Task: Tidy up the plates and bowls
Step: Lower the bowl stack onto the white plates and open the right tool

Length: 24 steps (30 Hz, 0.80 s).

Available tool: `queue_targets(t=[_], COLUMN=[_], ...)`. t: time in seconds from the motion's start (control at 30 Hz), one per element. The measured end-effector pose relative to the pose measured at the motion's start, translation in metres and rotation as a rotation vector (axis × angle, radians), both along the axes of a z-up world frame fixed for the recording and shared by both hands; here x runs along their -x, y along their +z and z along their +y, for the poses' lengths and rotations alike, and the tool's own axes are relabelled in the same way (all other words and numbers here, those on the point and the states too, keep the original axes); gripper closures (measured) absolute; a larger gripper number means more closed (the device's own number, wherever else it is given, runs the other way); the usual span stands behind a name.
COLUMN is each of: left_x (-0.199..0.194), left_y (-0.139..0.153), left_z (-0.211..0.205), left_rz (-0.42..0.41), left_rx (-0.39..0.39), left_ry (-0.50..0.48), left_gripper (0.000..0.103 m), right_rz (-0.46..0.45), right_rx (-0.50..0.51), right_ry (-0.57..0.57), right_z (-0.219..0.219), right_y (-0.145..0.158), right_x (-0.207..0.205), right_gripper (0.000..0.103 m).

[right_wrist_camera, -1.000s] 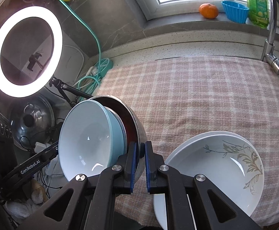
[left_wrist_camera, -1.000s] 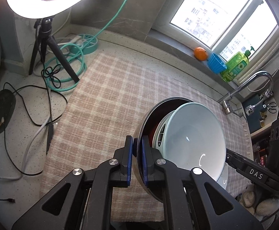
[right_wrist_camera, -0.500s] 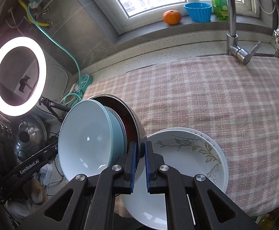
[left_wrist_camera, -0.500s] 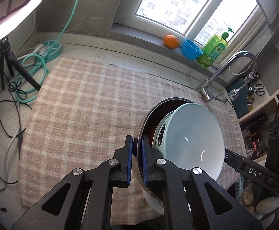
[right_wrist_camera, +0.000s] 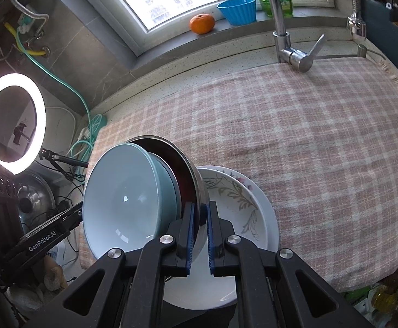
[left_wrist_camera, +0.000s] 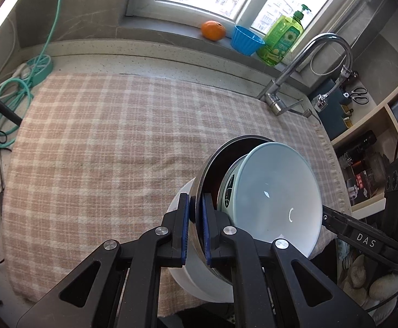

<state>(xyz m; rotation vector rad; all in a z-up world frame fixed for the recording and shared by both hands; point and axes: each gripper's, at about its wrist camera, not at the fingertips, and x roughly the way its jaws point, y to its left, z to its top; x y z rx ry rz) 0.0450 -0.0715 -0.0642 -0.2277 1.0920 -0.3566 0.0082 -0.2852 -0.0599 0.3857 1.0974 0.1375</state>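
A steel bowl (left_wrist_camera: 208, 169) hangs tilted above the plaid cloth, with a pale blue bowl (left_wrist_camera: 275, 196) nested inside it. My left gripper (left_wrist_camera: 196, 218) is shut on the steel rim at one side. On the opposite side of the rim my right gripper (right_wrist_camera: 199, 227) is shut too, the steel bowl (right_wrist_camera: 183, 164) and blue bowl (right_wrist_camera: 122, 202) leaning to its left. Directly beneath the stack a white dish with a floral print (right_wrist_camera: 242, 199) lies on the cloth; the left wrist view shows only its white edge (left_wrist_camera: 182, 270). The steel bowl hides part of the dish.
The plaid cloth (left_wrist_camera: 103, 142) covers the counter. A faucet (left_wrist_camera: 289, 82) stands at the back right. An orange (left_wrist_camera: 213, 30), a blue cup (left_wrist_camera: 246, 39) and a green soap bottle (left_wrist_camera: 282, 38) sit on the sill. A ring light (right_wrist_camera: 13, 120), cables (left_wrist_camera: 13, 93) and a steel lid (right_wrist_camera: 32, 202) are at the left.
Both grippers carried the nested bowls rightward across the cloth, toward the faucet side. The stack now hangs over the white floral dish. Both grips stayed shut.
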Motion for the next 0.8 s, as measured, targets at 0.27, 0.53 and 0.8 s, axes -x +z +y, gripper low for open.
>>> queue_targets(t=[0.27, 0.53, 0.8], left_x=[0.004, 0.006, 0.005], left_y=[-0.006, -0.009, -0.015], left_z=[-0.013, -0.018, -0.022], left_rz=[0.026, 0.039, 0.059], left_rx=[-0.004, -0.012, -0.017], left_ry=[-0.028, -0.036, -0.042], left_gripper=[0.096, 0.096, 0.096], right_rz=[0.022, 0.039, 0.052], right_rx=[-0.004, -0.005, -0.01], right_ry=[-0.027, -0.031, -0.036], right_z=[-0.014, -0.019, -0.022], right_y=[-0.008, -0.015, -0.019], right_x=[0.009, 0.012, 0.014], right_gripper=[0.095, 0.095, 0.095])
